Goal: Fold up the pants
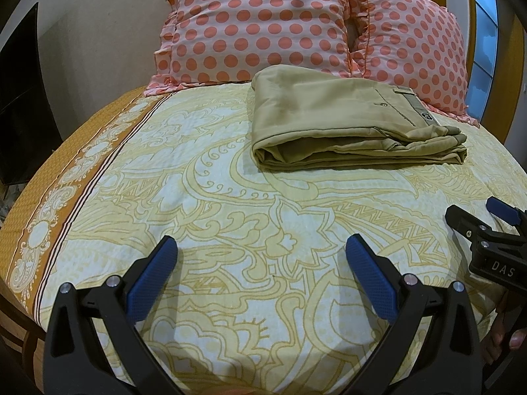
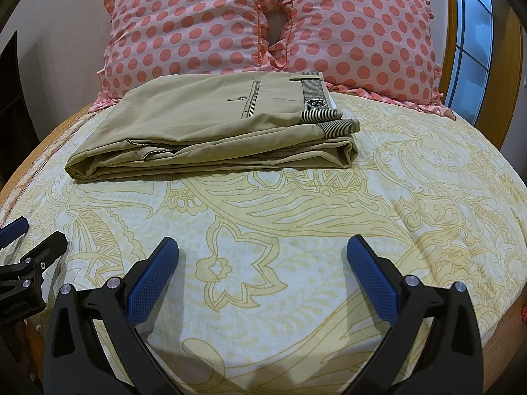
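A wide bed covered by a cream sheet with yellow paisley scrollwork [image 1: 230,171] filled both views, and an ochre patterned border band [image 1: 66,204] ran down its left edge. Against the pale wall at the head stood two pink pillows with coral polka dots and ruffled edges [image 2: 270,23], side by side and touching. Just in front of them lay the khaki cotton pants [image 2: 210,125], folded into a flat stacked rectangle, their far edge against the pillows' base and their striped waistband [image 2: 316,98] turned to the right. The left wrist view alone showed a dark flat panel [image 1: 19,98] by the wall on the left and the person's fingers [image 1: 513,339] low at the right edge; the right wrist view showed the waistband badge and the back pocket button more plainly. A wooden frame with blue window panes [image 2: 474,42] rose on the right. Bare sheet stretched between the pants and both tools. The left gripper [image 1: 262,247] hung low over the sheet with its blue-padded jaws spread wide, holding nothing. The right gripper [image 2: 262,247] likewise stood spread apart, well short of the pants.
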`<state>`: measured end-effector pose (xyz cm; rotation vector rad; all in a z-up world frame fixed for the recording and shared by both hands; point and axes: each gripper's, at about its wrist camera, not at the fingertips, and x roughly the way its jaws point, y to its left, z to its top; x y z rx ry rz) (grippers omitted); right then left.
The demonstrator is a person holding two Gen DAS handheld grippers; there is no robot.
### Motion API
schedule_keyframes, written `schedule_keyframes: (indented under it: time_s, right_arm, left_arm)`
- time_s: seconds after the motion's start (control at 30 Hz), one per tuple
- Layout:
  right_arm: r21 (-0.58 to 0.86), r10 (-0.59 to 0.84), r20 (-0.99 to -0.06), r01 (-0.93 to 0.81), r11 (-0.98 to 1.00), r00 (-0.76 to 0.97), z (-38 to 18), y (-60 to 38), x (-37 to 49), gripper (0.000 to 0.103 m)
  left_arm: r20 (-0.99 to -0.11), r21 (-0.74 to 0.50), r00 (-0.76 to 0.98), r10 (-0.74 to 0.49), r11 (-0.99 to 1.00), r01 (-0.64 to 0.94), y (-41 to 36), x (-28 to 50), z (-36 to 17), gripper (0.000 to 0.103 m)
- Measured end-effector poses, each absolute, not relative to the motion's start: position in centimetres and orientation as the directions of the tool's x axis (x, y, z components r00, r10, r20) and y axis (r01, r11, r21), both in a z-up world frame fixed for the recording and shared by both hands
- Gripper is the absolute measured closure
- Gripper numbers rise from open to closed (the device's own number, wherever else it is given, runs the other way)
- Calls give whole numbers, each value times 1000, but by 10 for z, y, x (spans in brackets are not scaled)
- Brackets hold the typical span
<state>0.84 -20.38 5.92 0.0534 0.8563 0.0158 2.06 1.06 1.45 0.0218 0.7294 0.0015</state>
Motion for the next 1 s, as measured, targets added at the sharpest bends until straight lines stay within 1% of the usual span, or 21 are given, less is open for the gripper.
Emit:
schedule_keyframes:
  time_s: [1.0]
  right_arm:
    - [53,35,-754,8,999,656,59,-204,9,1]
  left_arm:
    - [-664,20,748,3,1000,14,10,22,13,2]
